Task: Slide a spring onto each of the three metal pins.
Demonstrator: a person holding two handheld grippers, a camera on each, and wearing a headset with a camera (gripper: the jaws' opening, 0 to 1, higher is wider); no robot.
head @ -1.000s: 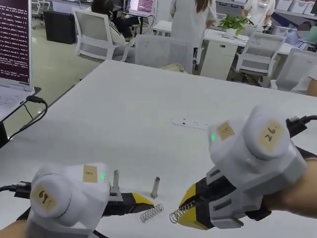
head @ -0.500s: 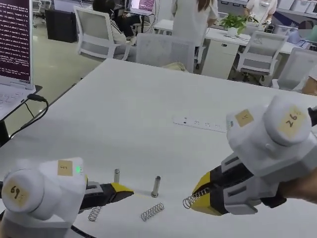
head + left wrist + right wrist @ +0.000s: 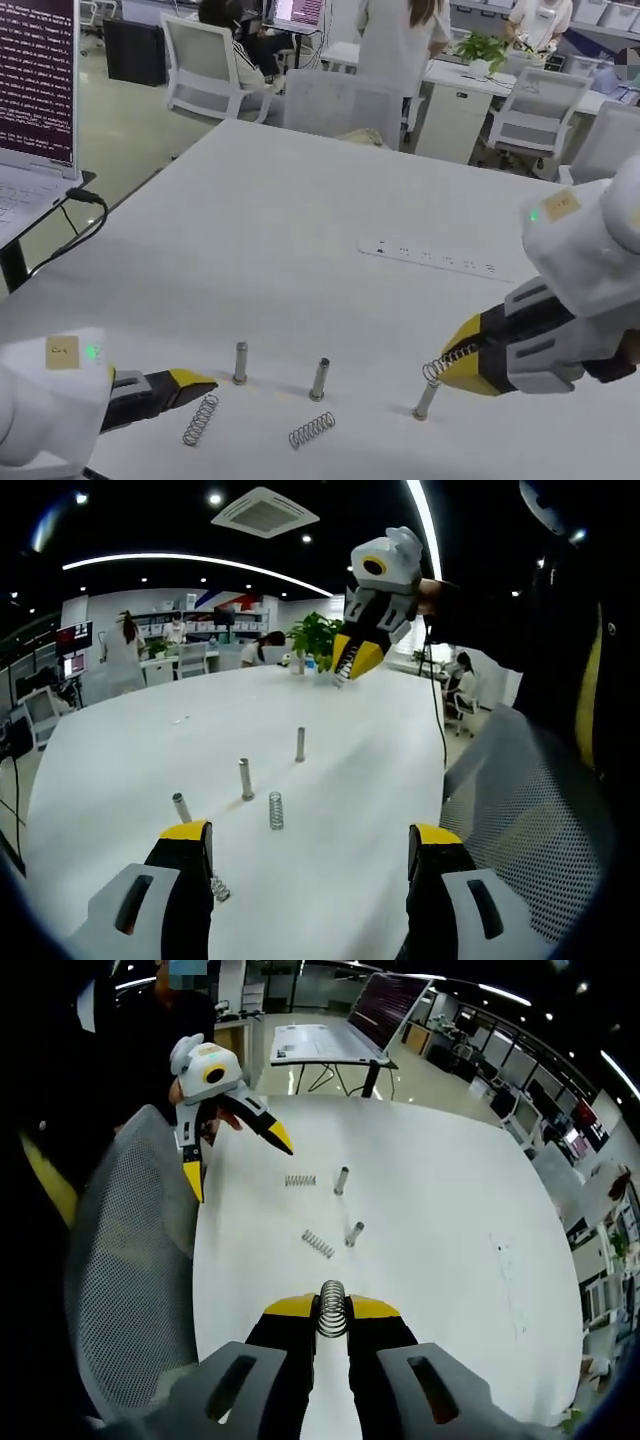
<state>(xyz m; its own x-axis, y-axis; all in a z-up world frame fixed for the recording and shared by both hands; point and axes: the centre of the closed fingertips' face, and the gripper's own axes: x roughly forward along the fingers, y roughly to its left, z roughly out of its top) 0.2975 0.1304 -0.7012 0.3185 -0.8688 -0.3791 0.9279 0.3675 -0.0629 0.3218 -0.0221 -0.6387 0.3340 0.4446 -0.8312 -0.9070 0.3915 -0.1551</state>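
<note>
White table [image 3: 300,200]; silver-grey pins [image 3: 320,379]; grey spring [image 3: 332,1312]; right tool [image 3: 455,360] yellow-tipped, black.

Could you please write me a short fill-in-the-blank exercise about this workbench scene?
The right gripper is shut on a ____.
____ metal pins stand on the table.
____ loose springs lie on the table near the pins.
The left gripper is ____, holding nothing.
Missing words: spring; three; two; open.

Body of left claw [image 3: 196,383] cut by bottom-left corner, right claw [image 3: 452,362] by right edge, spring [image 3: 219,888] half behind left jaw.
</note>
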